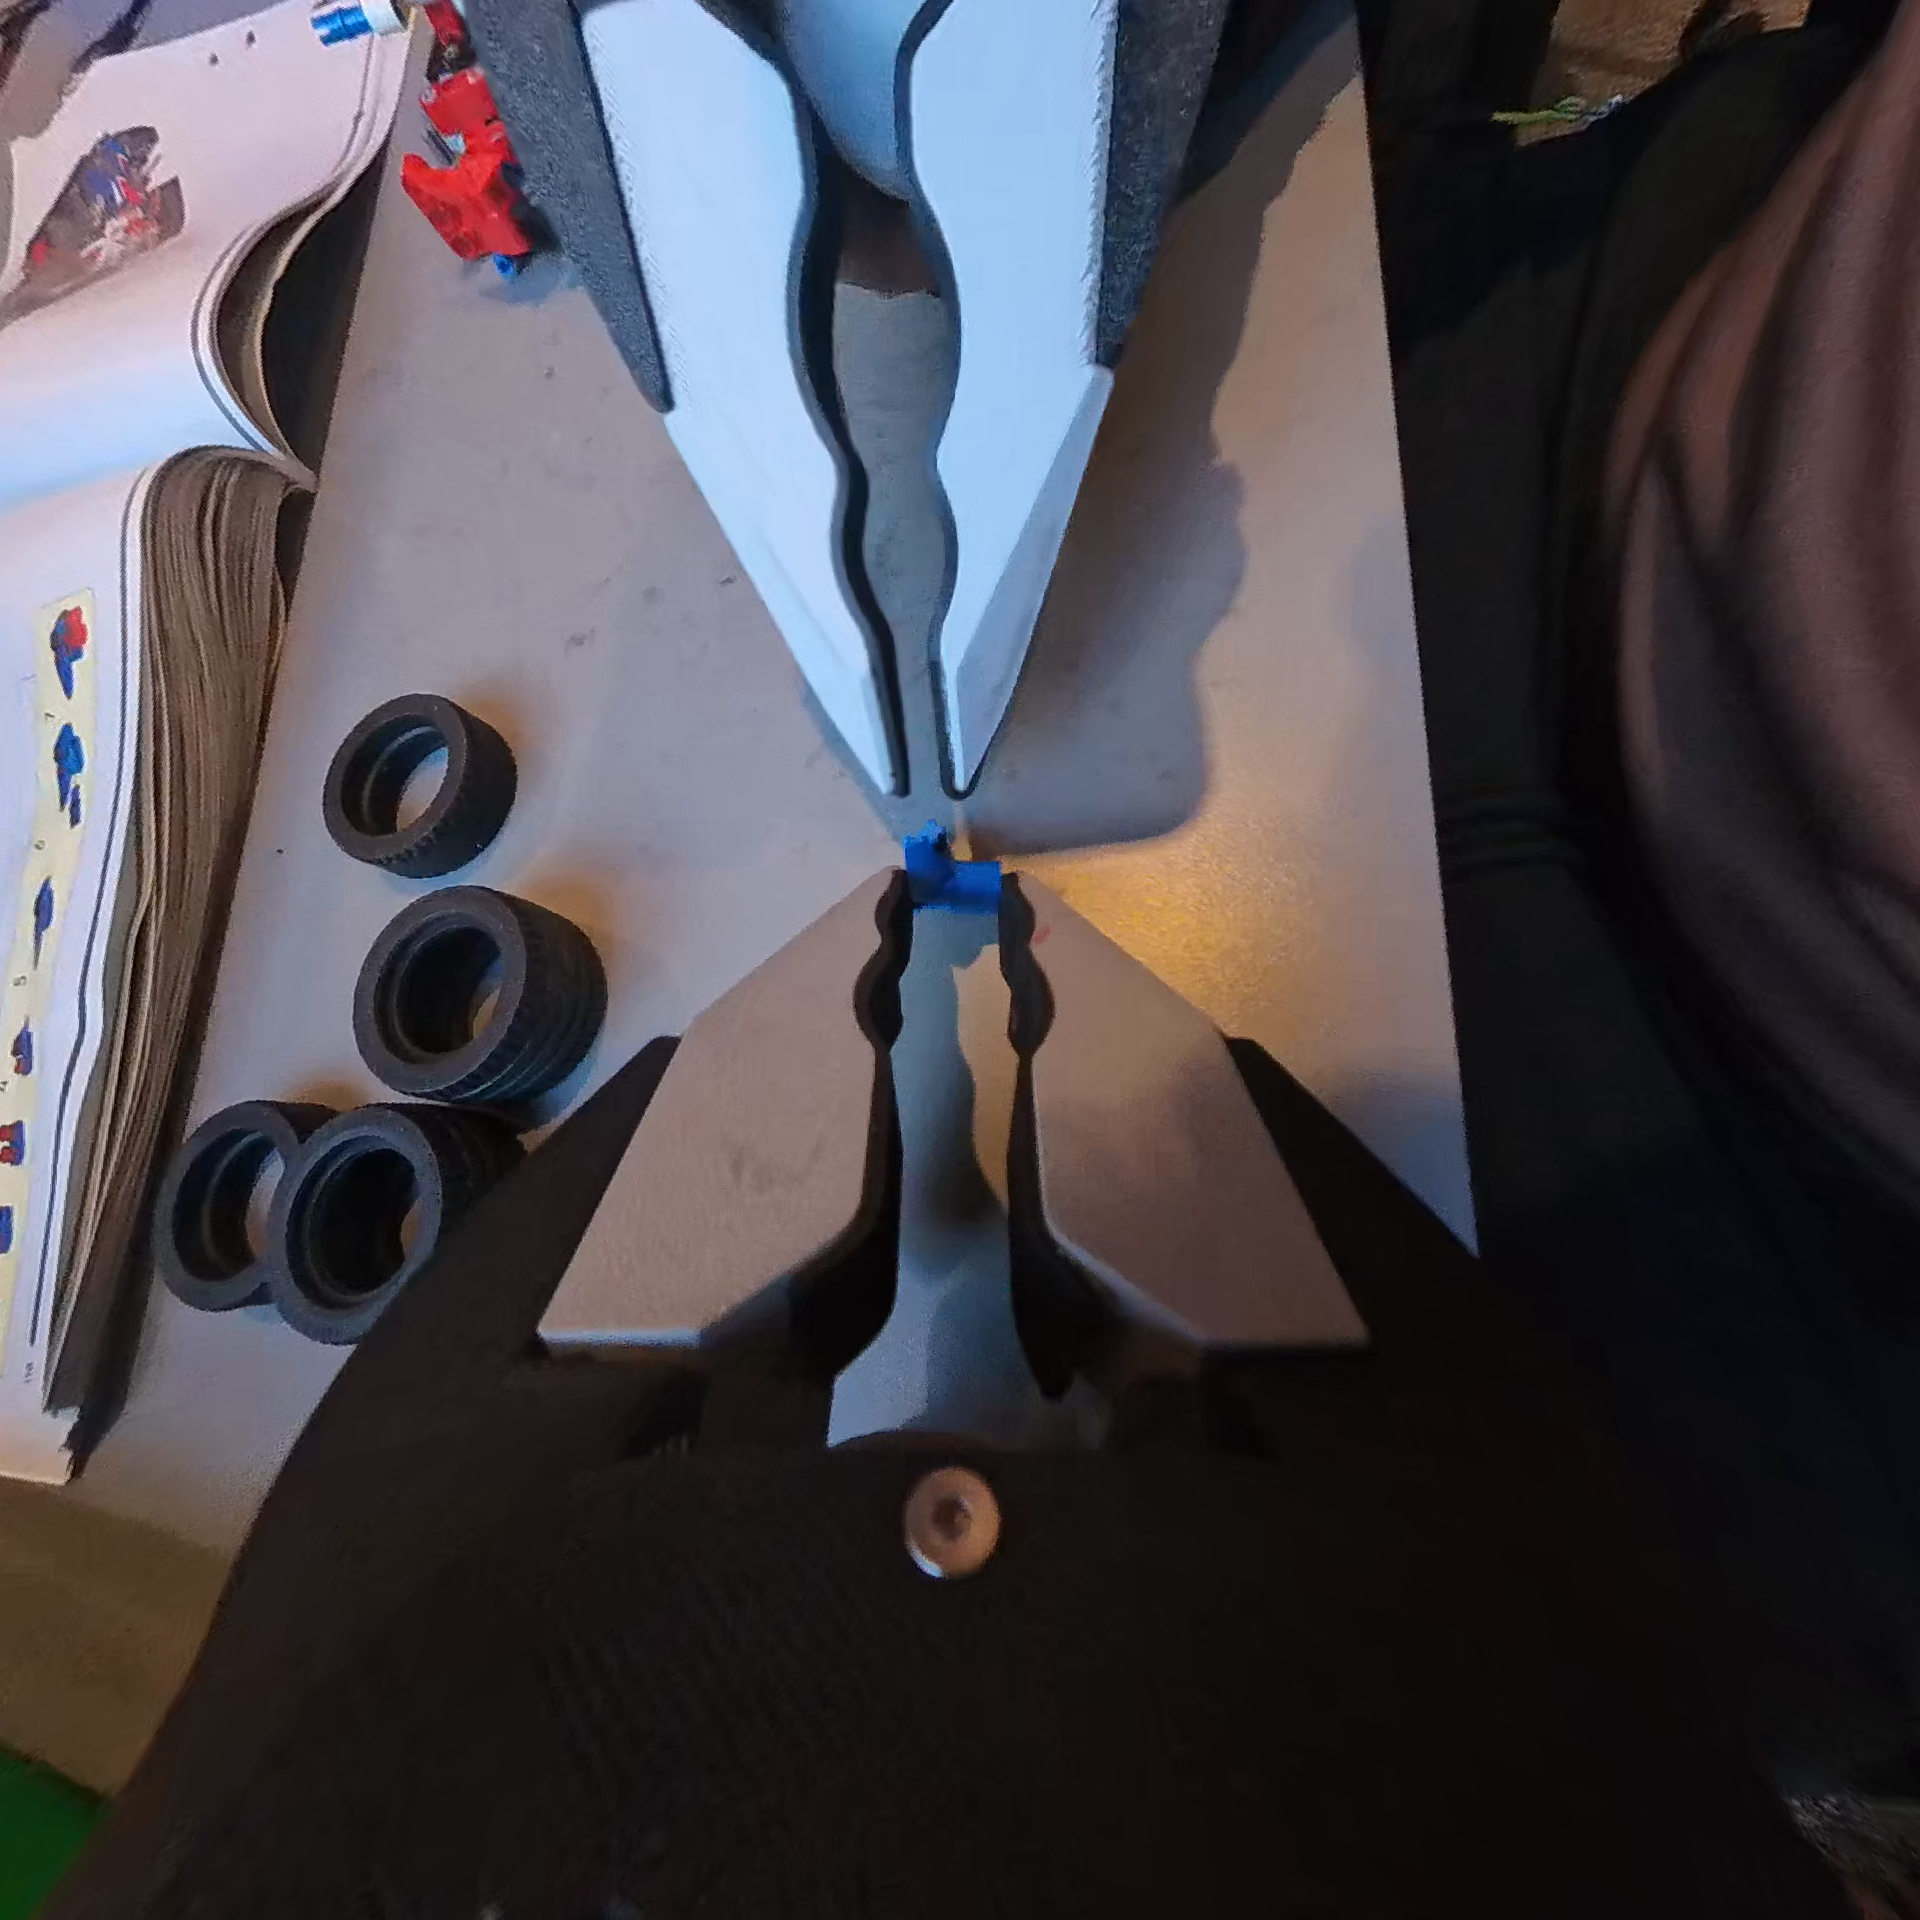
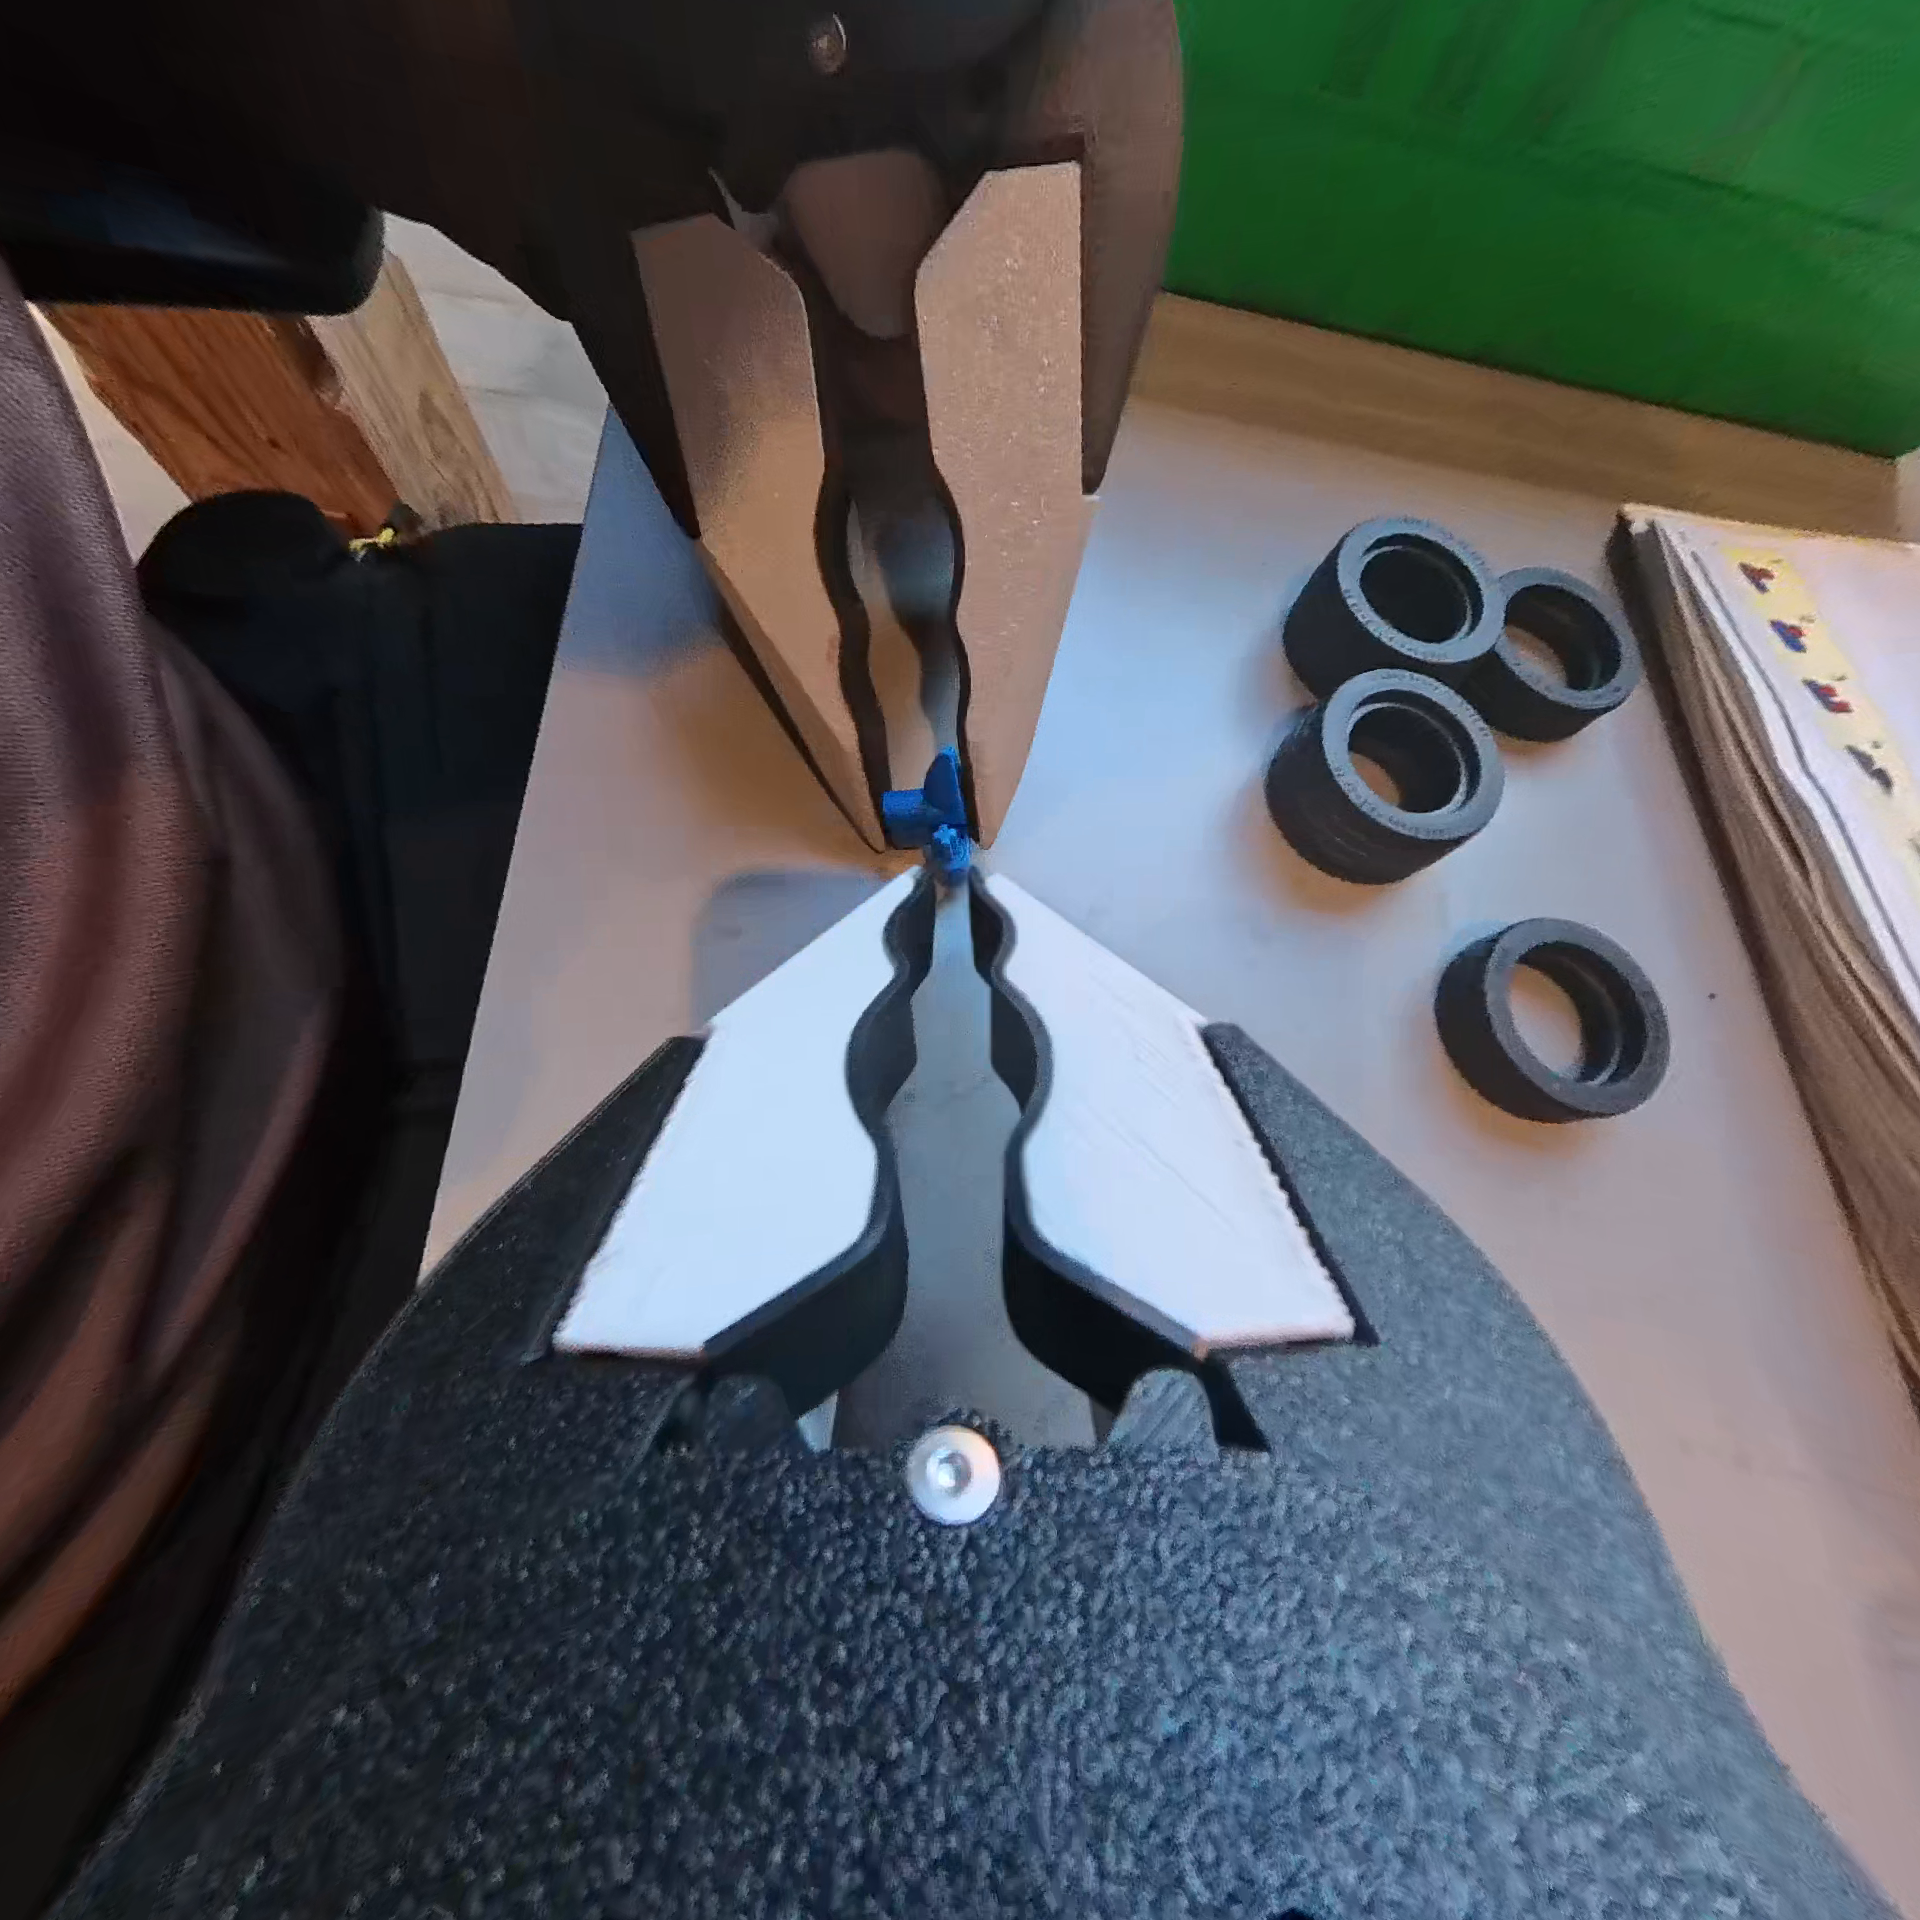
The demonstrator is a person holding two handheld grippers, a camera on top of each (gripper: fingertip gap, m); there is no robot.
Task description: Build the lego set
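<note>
My left gripper (image 1: 954, 883) is pinching a small blue lego piece (image 1: 951, 878) between its tan, wedge-shaped fingertips, jaws nearly together on it, above the pale grey table (image 1: 582, 582). The piece is hard glossy plastic, an angled little connector with a stubby pin poking out toward my other tool.

Opposite it, tip to tip, my right gripper (image 2: 943, 878) comes in with its white, smooth-faced fingers (image 2: 1122, 1091) narrowed almost to nothing. From its own camera the blue piece (image 2: 928, 805) sits clamped in the tan fingers across from me, and a tiny blue nub (image 2: 951, 854) reaches right to my white tips. Whether those tips are actually clamped on that nub, I can't tell; the gap is a sliver. Both pairs of fingers have wavy black rubbery inner edges.

Off to the side, 4 black tyres (image 1: 421, 784) lie on the table, matte, ribbed rubber rings with hollow centres, 2 of them touching. Beyond them lies the thick instruction booklet (image 1: 197, 790), its page edges fanned in a brownish stack. Farther up, a chunky red build (image 1: 468, 177) with a blue bit at its base rests beside the booklet. A green surface (image 2: 1558, 187) fills the background past the table's wooden edge.
</note>
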